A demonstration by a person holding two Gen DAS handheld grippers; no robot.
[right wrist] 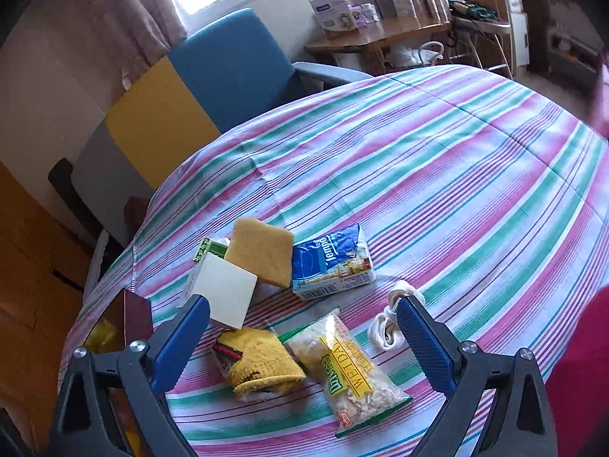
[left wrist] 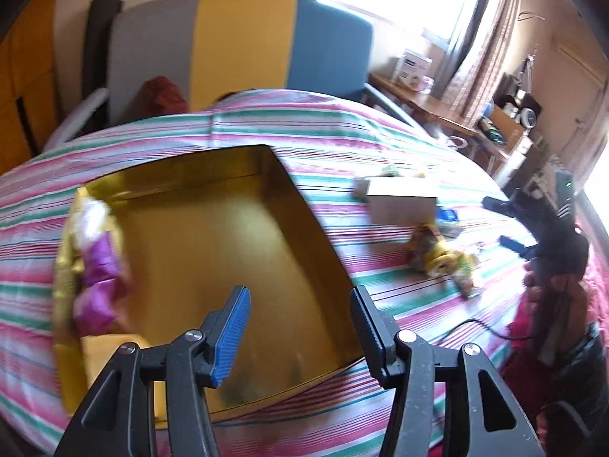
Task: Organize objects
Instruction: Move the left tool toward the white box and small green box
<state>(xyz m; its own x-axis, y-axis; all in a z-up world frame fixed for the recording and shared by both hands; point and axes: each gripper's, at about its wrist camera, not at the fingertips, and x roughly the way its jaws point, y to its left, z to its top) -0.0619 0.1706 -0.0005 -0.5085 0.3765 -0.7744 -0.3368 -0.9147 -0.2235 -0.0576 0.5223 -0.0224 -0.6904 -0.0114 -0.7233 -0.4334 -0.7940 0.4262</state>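
A gold tin box (left wrist: 213, 251) sits on the striped tablecloth (left wrist: 342, 141); purple and white wrapped items (left wrist: 97, 266) lie at its left side. My left gripper (left wrist: 300, 323) is open and empty above the tin's near right part. My right gripper (right wrist: 304, 327) is open and empty above a pile: a yellow knitted piece (right wrist: 262, 365), a clear snack bag (right wrist: 354, 369), a white box (right wrist: 224, 289), a yellow sponge (right wrist: 260, 251), a blue tissue pack (right wrist: 331, 262) and a white cord (right wrist: 384, 327). The pile (left wrist: 437, 251) and the right gripper (left wrist: 510, 224) show in the left view.
A chair with grey, yellow and blue panels (left wrist: 243, 45) stands behind the table. A wooden side table (right wrist: 377, 34) with boxes is by the window. The tin's corner (right wrist: 125, 323) shows at the left of the right wrist view.
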